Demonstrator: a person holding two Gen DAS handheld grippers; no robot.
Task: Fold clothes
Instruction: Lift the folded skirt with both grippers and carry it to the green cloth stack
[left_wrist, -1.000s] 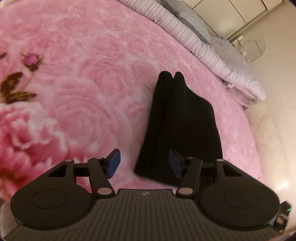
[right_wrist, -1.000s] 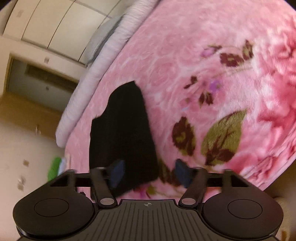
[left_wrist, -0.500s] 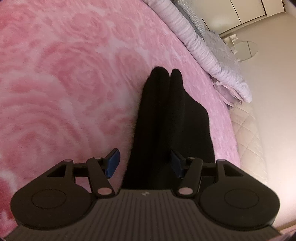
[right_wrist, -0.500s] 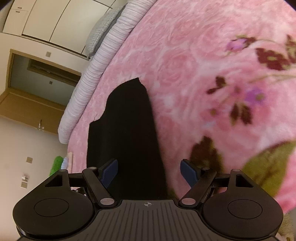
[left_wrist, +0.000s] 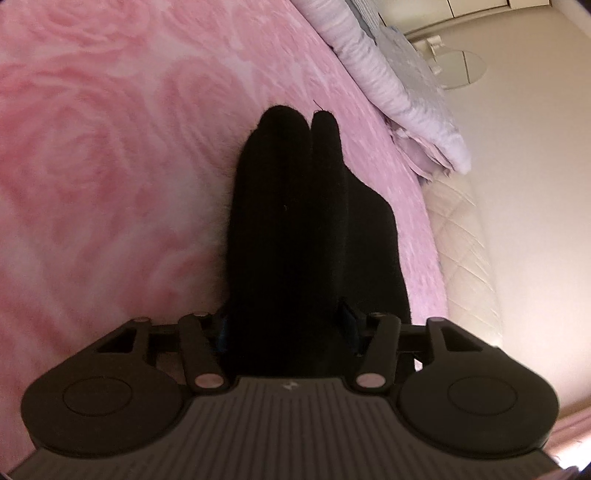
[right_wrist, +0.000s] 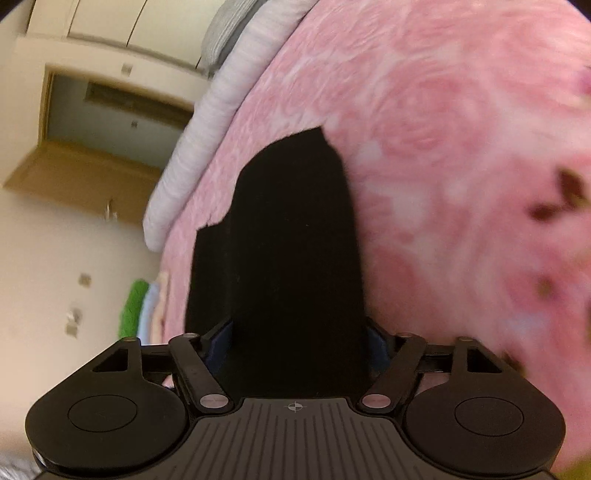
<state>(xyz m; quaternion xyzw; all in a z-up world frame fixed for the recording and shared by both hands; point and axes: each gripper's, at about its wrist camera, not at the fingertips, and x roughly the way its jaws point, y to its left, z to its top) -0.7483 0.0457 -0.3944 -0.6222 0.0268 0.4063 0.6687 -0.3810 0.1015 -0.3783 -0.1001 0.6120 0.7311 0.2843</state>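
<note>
- No readable writing is visible; the left gripper (left_wrist: 286, 328) has only a small pale mark on its ribbed grey body, and the right gripper (right_wrist: 297, 345) has a small crosshair mark.
- The black garment (left_wrist: 295, 229) is soft, matt and folded into a long narrow shape with two rounded ends at the far side.
- It lies on the pink blanket (left_wrist: 110, 147), which is fluffy with a rose pattern.
- Left gripper: jaws wide apart, the garment's near end between the blue pads; they do not visibly squeeze it.
- Right gripper: jaws also wide, the garment (right_wrist: 291, 258) between them, not pinched.
- A pale striped quilt (right_wrist: 207, 122) is rolled along the blanket's edge.
</note>
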